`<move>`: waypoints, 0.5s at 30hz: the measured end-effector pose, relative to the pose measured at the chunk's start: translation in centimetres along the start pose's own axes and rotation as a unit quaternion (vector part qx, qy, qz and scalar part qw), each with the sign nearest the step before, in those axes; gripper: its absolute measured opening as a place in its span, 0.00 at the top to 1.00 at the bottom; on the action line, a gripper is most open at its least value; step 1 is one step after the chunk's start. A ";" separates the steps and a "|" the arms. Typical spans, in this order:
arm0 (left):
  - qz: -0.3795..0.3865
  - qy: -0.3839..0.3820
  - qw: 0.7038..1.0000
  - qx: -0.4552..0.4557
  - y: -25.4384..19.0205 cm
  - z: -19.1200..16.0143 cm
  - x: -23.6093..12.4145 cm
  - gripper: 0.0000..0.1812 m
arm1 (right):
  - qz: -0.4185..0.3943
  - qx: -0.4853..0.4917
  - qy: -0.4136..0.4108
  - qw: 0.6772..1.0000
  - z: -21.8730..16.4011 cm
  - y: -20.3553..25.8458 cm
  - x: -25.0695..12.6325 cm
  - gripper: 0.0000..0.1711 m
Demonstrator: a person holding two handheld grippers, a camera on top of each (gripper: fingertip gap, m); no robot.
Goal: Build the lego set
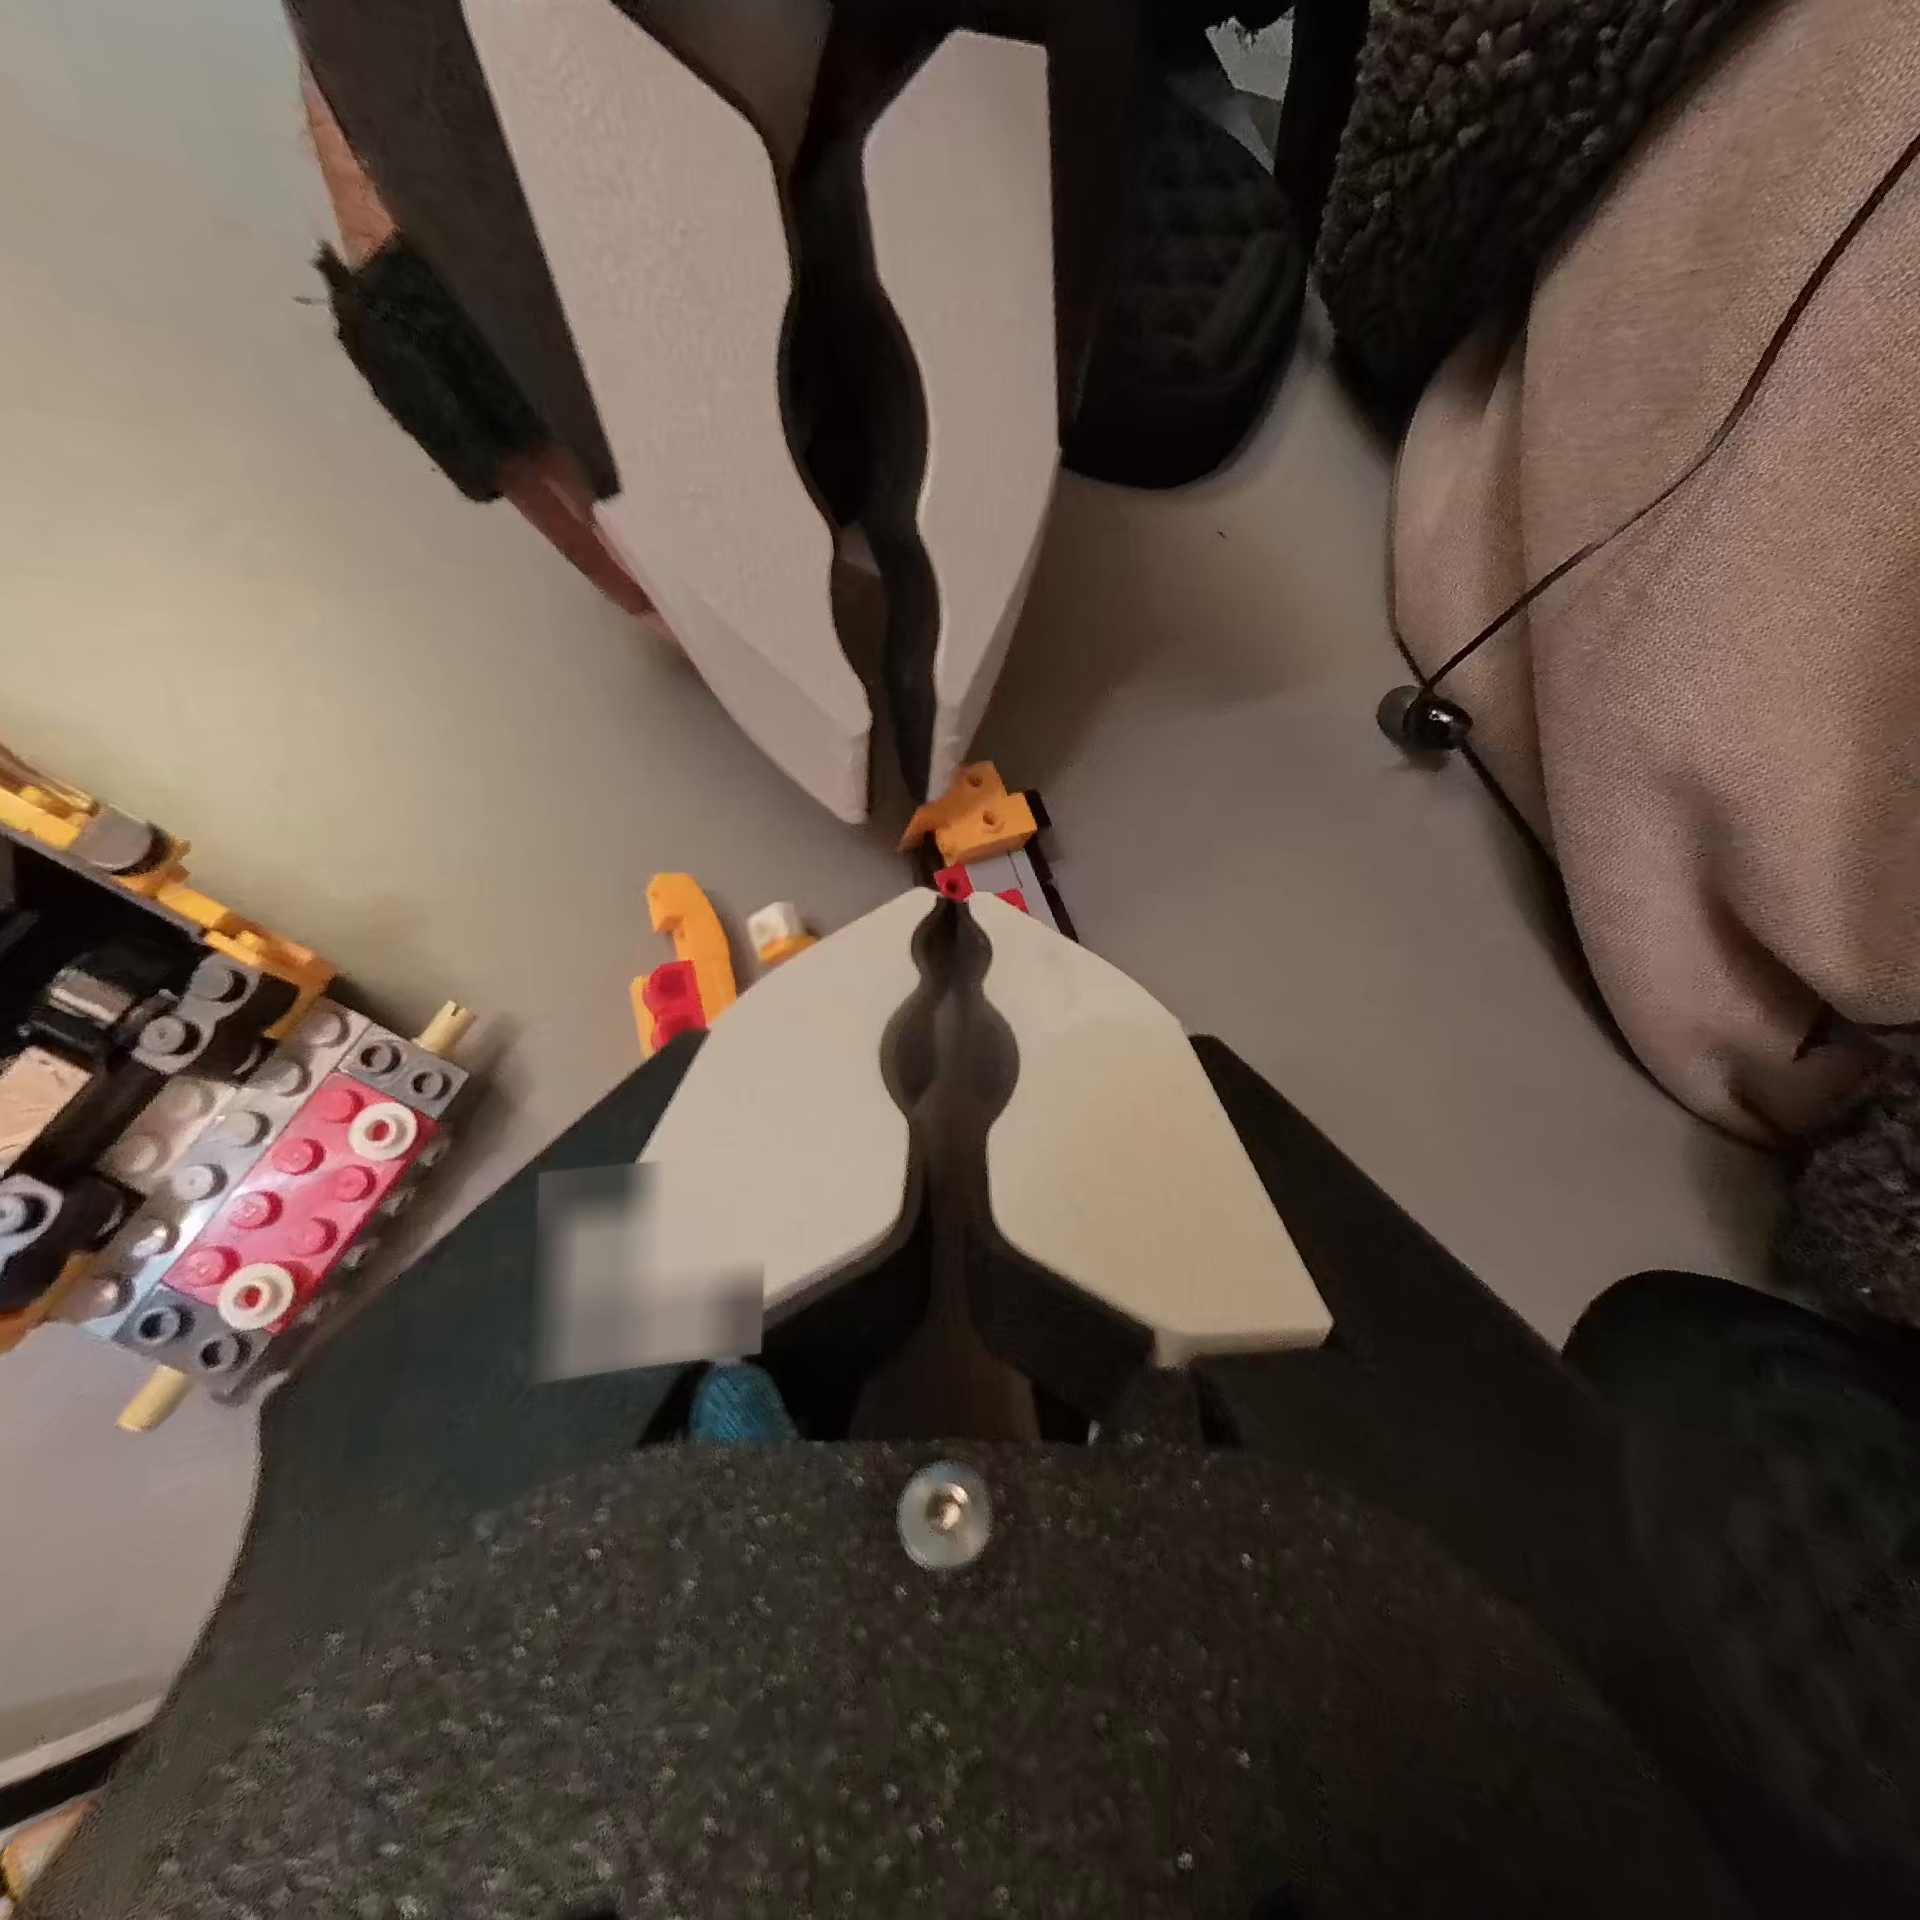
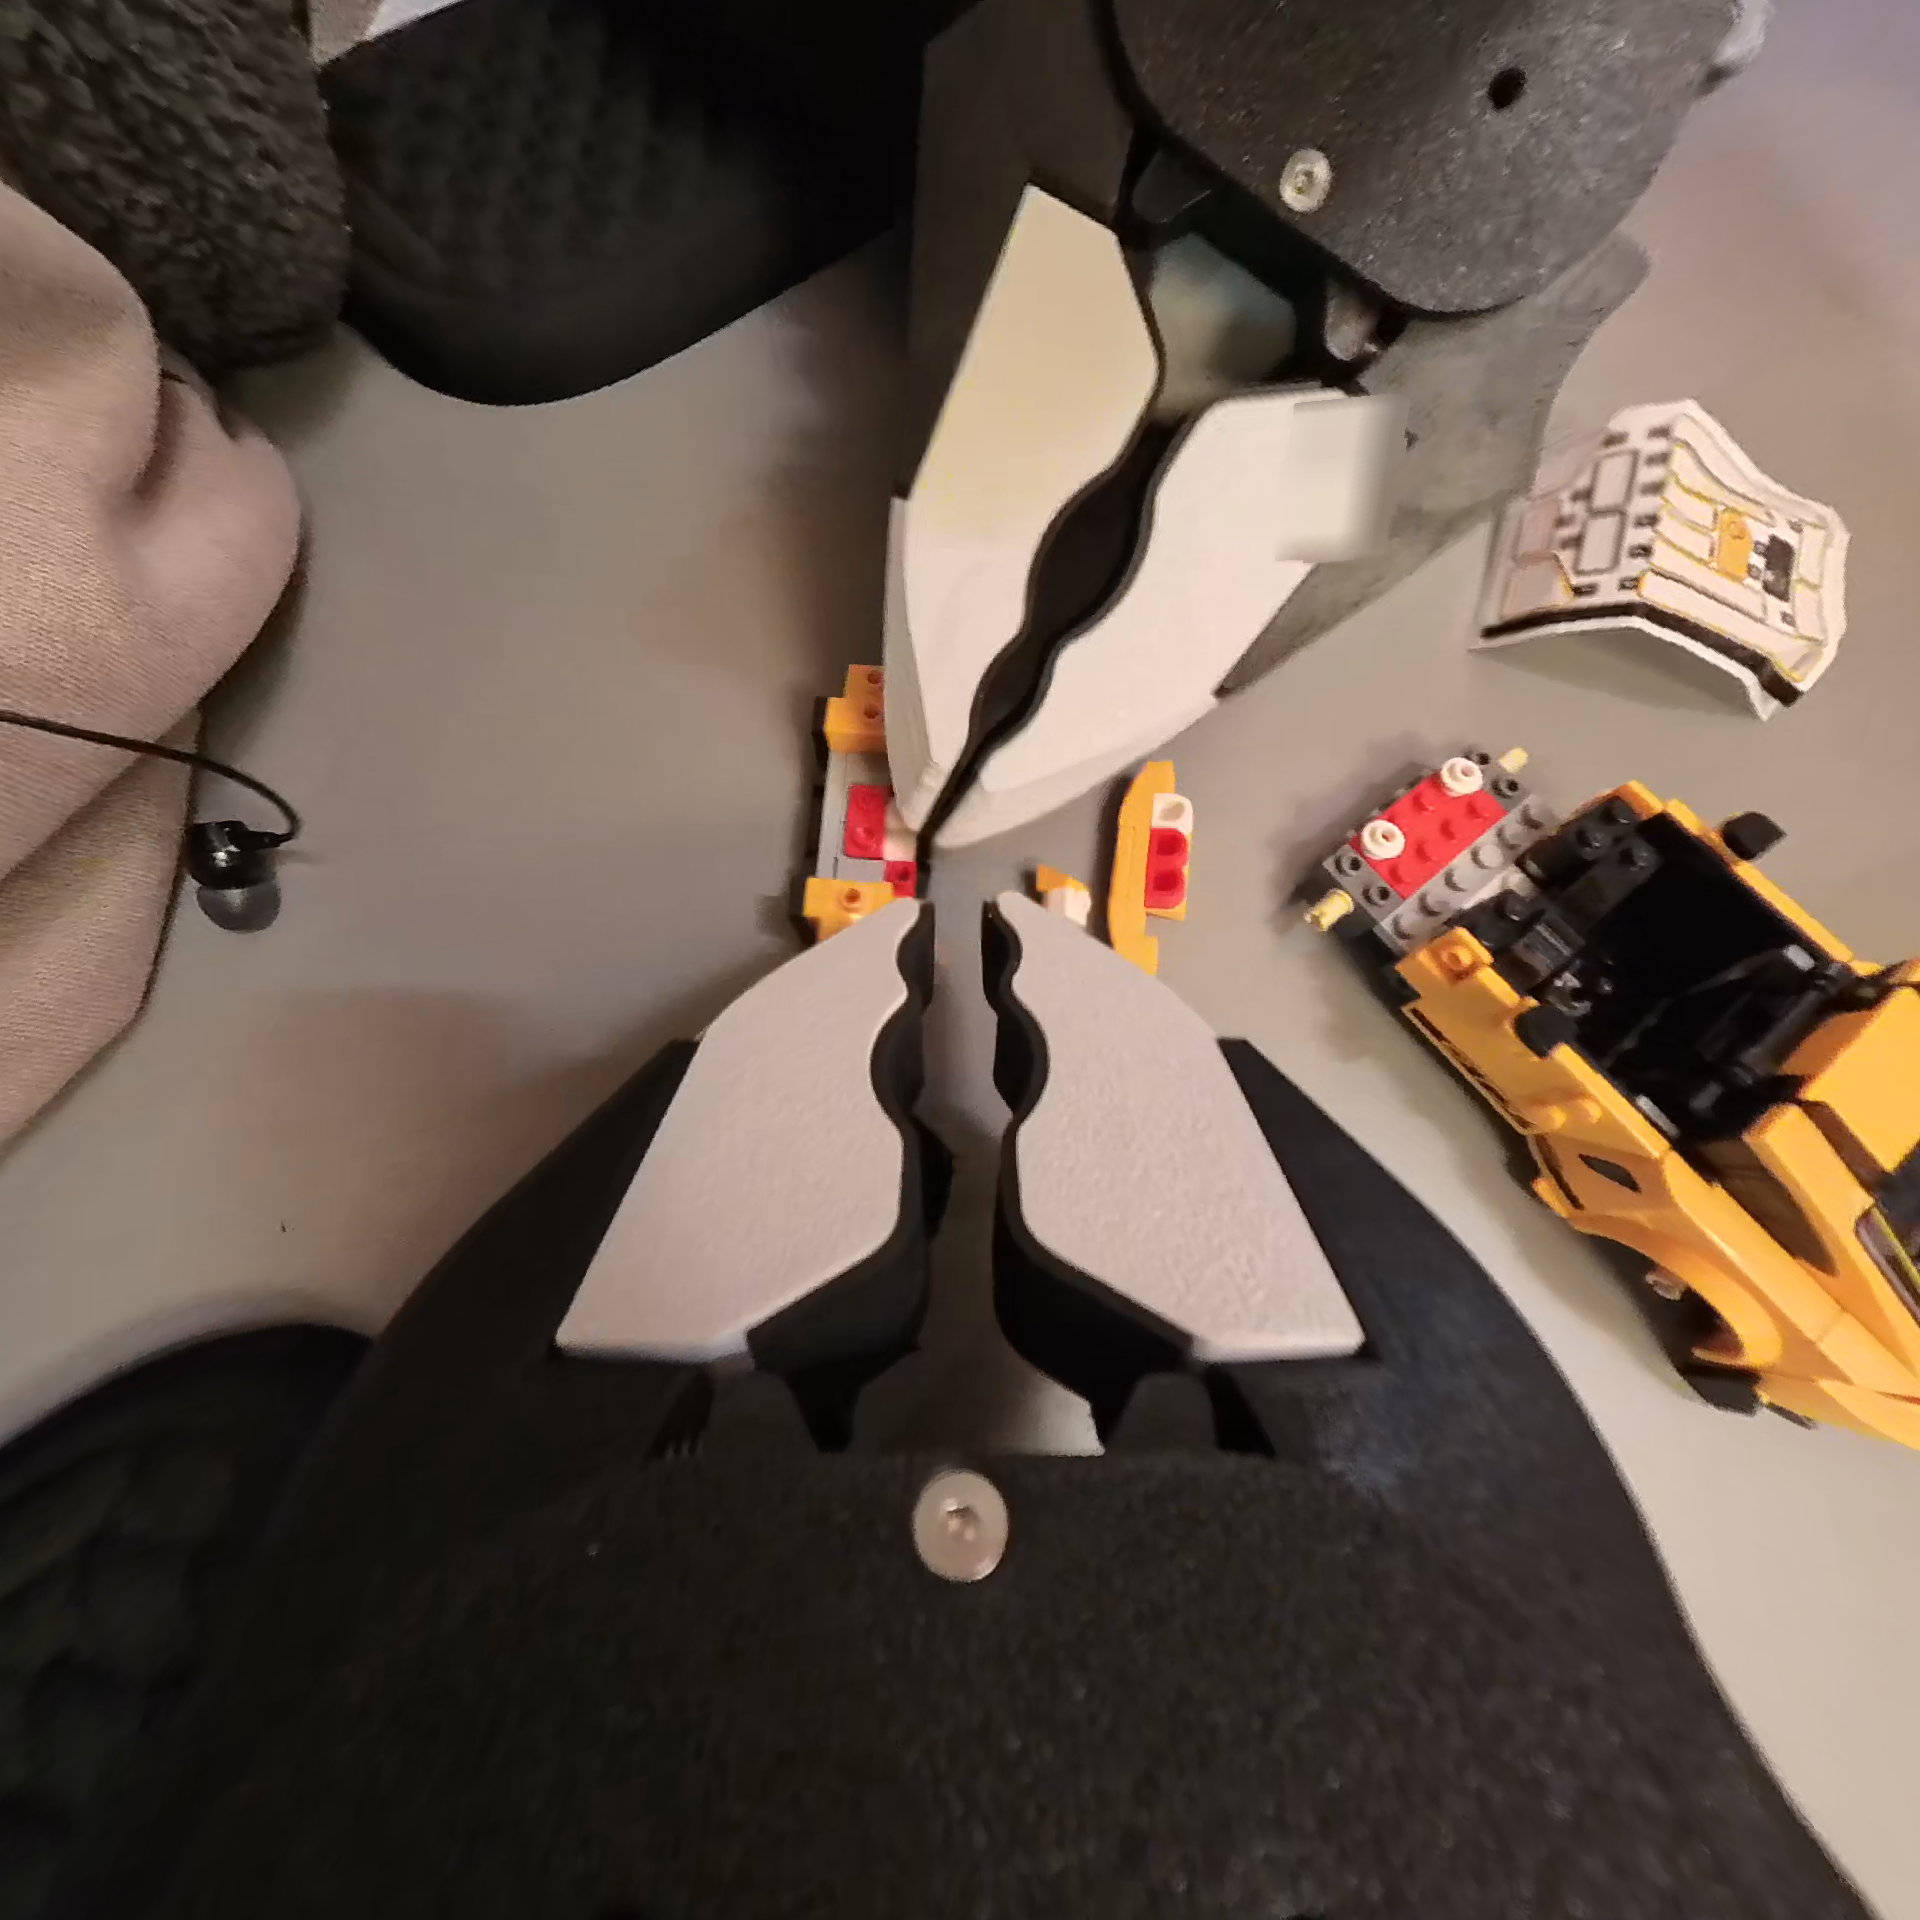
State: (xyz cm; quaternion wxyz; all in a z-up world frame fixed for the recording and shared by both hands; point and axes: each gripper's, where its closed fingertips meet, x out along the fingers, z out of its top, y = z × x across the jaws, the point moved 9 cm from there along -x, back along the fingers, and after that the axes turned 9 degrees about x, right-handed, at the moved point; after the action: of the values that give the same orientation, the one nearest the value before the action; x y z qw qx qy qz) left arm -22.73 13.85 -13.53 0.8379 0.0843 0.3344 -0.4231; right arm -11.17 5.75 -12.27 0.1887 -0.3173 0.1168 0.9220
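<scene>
left gripper [image 1: 951, 906] fingers pressed together at red brick of small assembly [image 2: 860, 821] on table [image 2: 582, 644] | right gripper [image 2: 956, 914] fingers slightly spread, tip touching assembly's orange end | orange piece [image 2: 1148, 862], tiny white piece [image 2: 1065, 896] just beside | yellow car [image 2: 1662, 1049], sticker sheet [image 2: 1673, 551] farther right | earbud [image 2: 234, 862] left

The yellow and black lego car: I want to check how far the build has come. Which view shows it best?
The right wrist view: the yellow and black lego car shows its cabin, side and red-studded rear. The left wrist view catches only that rear end, cropped at the frame's left edge.
</scene>
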 end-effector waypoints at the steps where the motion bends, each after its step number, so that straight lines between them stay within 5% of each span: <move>1: 0.004 0.002 1.000 -0.004 -0.1 0.0 -0.2 1.00 | -0.003 0.004 0.002 1.000 -0.1 -0.3 -0.2 0.95; 15: 0.161 0.023 0.977 -0.134 -1.0 -0.6 -0.6 0.96 | -0.003 0.000 0.110 0.994 0.5 -2.8 1.9 0.91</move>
State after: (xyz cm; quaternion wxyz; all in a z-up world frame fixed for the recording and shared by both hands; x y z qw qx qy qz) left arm -24.06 13.86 -13.44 0.8910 0.0338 0.3892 -0.2315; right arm -11.65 8.94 -13.39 0.1776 -0.4177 0.1356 0.8807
